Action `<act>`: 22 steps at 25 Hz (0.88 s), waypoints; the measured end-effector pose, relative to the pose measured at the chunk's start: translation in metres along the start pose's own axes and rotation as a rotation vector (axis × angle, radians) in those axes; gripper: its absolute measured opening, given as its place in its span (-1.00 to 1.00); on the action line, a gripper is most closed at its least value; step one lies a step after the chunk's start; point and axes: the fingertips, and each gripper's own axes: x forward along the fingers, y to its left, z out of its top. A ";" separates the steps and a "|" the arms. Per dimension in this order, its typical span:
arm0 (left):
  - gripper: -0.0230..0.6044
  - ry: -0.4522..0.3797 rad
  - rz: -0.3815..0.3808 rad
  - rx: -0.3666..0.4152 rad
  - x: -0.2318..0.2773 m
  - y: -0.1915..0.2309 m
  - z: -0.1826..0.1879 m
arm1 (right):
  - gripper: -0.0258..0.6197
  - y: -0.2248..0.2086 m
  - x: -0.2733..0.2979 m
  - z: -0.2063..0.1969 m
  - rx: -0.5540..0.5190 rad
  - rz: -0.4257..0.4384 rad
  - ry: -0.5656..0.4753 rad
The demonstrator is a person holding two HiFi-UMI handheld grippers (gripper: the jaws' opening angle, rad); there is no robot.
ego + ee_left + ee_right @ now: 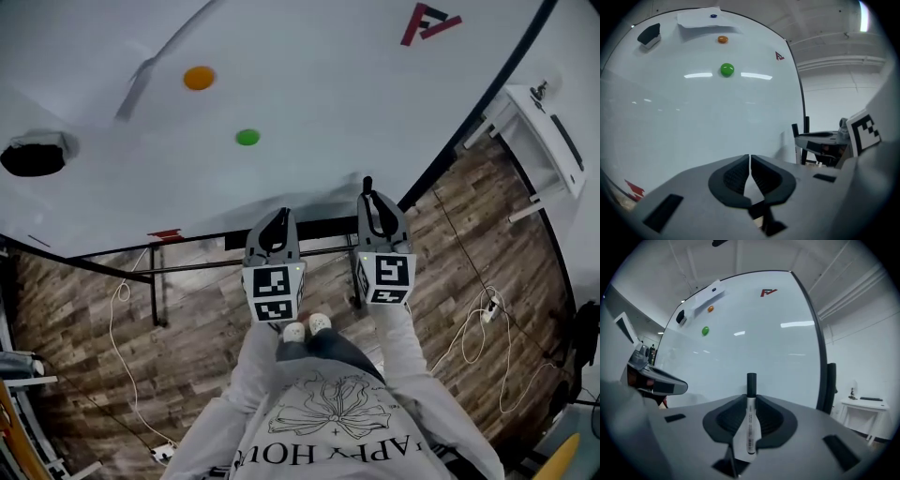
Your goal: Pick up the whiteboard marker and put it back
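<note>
Whiteboard [356,122] close ahead; green magnet [247,137] leftward.

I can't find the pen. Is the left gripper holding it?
No, the left gripper has its fingers shut on nothing; the whiteboard marker sits in the right gripper.

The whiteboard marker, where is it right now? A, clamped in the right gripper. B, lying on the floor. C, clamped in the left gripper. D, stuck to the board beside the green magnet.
A: in the right gripper view the whiteboard marker sits pinched between the right gripper's pads, black cap toward the whiteboard, while the left gripper is closed on nothing.
</note>
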 end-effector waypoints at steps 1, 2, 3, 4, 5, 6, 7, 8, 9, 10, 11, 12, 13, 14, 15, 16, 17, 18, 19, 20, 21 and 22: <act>-0.88 -0.001 -0.009 0.001 0.003 -0.004 0.001 | -0.73 -0.008 -0.003 0.001 0.011 -0.026 -0.011; -0.88 -0.002 -0.018 0.002 0.006 -0.008 0.003 | -0.73 -0.016 -0.005 0.002 0.020 -0.050 -0.020; -0.88 -0.004 -0.026 0.003 0.008 -0.011 0.004 | -0.73 -0.023 -0.007 0.002 0.029 -0.071 -0.027; -0.88 -0.005 -0.033 0.005 0.011 -0.015 0.005 | -0.73 -0.029 -0.009 0.001 0.036 -0.091 -0.032; -0.88 -0.006 -0.040 0.007 0.013 -0.018 0.006 | -0.73 -0.036 -0.011 0.000 0.045 -0.110 -0.036; -0.88 -0.006 -0.048 0.010 0.015 -0.022 0.006 | -0.73 -0.041 -0.013 -0.002 0.054 -0.126 -0.038; -0.88 -0.006 -0.055 0.013 0.017 -0.025 0.007 | -0.73 -0.046 -0.014 -0.005 0.066 -0.139 -0.038; -0.88 -0.006 -0.061 0.015 0.020 -0.029 0.007 | -0.73 -0.051 -0.015 -0.008 0.080 -0.150 -0.037; -0.88 -0.004 -0.066 0.017 0.022 -0.032 0.006 | -0.73 -0.055 -0.015 -0.012 0.095 -0.158 -0.035; -0.88 -0.001 -0.071 0.019 0.024 -0.035 0.006 | -0.73 -0.059 -0.015 -0.016 0.108 -0.163 -0.031; -0.88 0.002 -0.075 0.021 0.026 -0.038 0.006 | -0.73 -0.061 -0.015 -0.021 0.117 -0.165 -0.026; -0.88 0.004 -0.079 0.024 0.028 -0.040 0.005 | -0.73 -0.062 -0.015 -0.026 0.120 -0.163 -0.021; -0.88 0.007 -0.083 0.026 0.029 -0.042 0.005 | -0.73 -0.062 -0.015 -0.030 0.121 -0.160 -0.015; -0.88 0.010 -0.086 0.028 0.030 -0.044 0.004 | -0.73 -0.063 -0.014 -0.035 0.120 -0.159 -0.009; -0.88 0.013 -0.088 0.029 0.031 -0.045 0.003 | -0.73 -0.063 -0.013 -0.040 0.122 -0.158 -0.003; -0.88 0.016 -0.089 0.030 0.031 -0.046 0.001 | -0.73 -0.064 -0.012 -0.044 0.125 -0.158 0.002; -0.88 0.018 -0.089 0.030 0.032 -0.046 0.001 | -0.73 -0.065 -0.010 -0.048 0.128 -0.159 0.008; -0.88 0.020 -0.088 0.031 0.033 -0.046 0.000 | -0.73 -0.065 -0.007 -0.053 0.133 -0.158 0.015; -0.88 0.022 -0.087 0.030 0.033 -0.046 -0.001 | -0.73 -0.065 -0.005 -0.059 0.138 -0.158 0.023; -0.88 0.026 -0.085 0.029 0.033 -0.045 -0.002 | -0.73 -0.065 -0.003 -0.065 0.145 -0.156 0.033; -0.88 0.031 -0.084 0.027 0.032 -0.045 -0.004 | -0.73 -0.064 0.000 -0.071 0.154 -0.155 0.047; -0.88 0.034 -0.082 0.026 0.032 -0.044 -0.006 | -0.73 -0.063 0.002 -0.079 0.165 -0.152 0.063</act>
